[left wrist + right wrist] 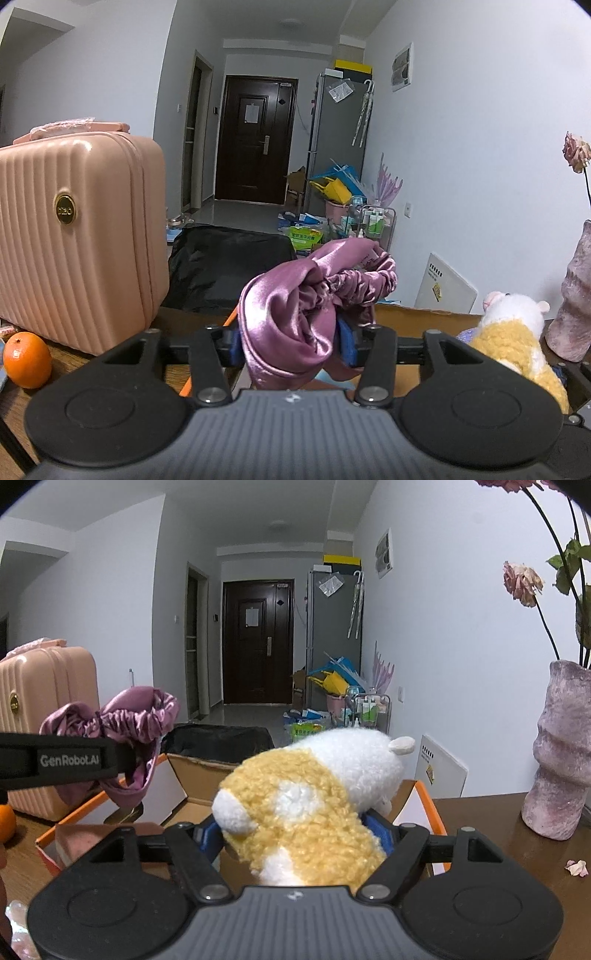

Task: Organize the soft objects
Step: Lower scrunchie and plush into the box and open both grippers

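Note:
A purple satin bonnet point(295, 295) with a ruched elastic rim fills the gap between the blue pads of my left gripper point(291, 343), which is shut on it. From the right wrist view, the bonnet point(140, 709) hangs from that gripper's black finger point(70, 760) over the left side of an open cardboard box point(173, 786) with orange edges. My right gripper point(299, 834) is shut on a yellow and white plush toy point(314, 794), held above the box's middle. The plush toy point(513, 332) also shows at the right of the left wrist view.
A pink ribbed suitcase point(74, 240) stands on the wooden table point(498, 830) at the left, with an orange point(27, 363) in front of it. At the right stands a mauve vase point(561, 760) of dried roses. A black bag point(221, 738) lies behind the box.

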The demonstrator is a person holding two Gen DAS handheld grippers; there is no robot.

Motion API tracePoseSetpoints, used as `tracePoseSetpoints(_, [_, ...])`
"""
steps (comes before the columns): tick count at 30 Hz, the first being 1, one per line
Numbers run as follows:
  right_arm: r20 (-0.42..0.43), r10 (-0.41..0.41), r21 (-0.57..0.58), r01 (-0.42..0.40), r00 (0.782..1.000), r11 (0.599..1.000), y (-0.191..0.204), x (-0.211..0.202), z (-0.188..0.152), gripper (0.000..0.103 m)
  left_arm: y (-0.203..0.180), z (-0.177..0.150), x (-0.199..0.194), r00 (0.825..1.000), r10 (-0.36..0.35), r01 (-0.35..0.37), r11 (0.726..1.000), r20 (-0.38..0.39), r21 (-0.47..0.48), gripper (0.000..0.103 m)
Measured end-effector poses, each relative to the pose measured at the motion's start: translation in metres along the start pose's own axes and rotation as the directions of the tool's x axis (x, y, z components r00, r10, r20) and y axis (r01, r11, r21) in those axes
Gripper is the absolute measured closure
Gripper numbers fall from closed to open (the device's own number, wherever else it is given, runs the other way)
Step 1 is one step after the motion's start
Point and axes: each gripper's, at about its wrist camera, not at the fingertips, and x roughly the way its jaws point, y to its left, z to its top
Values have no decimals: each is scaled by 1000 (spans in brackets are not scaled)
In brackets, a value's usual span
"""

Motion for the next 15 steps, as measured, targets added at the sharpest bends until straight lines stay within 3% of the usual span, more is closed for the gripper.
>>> tracePoseSetpoints(4, [-15, -5, 3, 5, 1000, 1000, -1, 2, -2, 5, 7, 0, -2, 1000, 9, -9, 1000, 3, -17, 24])
tracePoseSetpoints(6, [-14, -7, 10, 8, 1000, 1000, -2, 0, -3, 0, 10, 1, -4, 1000, 9, -8, 999, 12, -32, 0])
tracePoseSetpoints(15, [1, 4, 37, -4, 1000, 999, -6, -7, -4, 0, 4, -1, -19, 997, 37, -37, 999, 61, 1, 0])
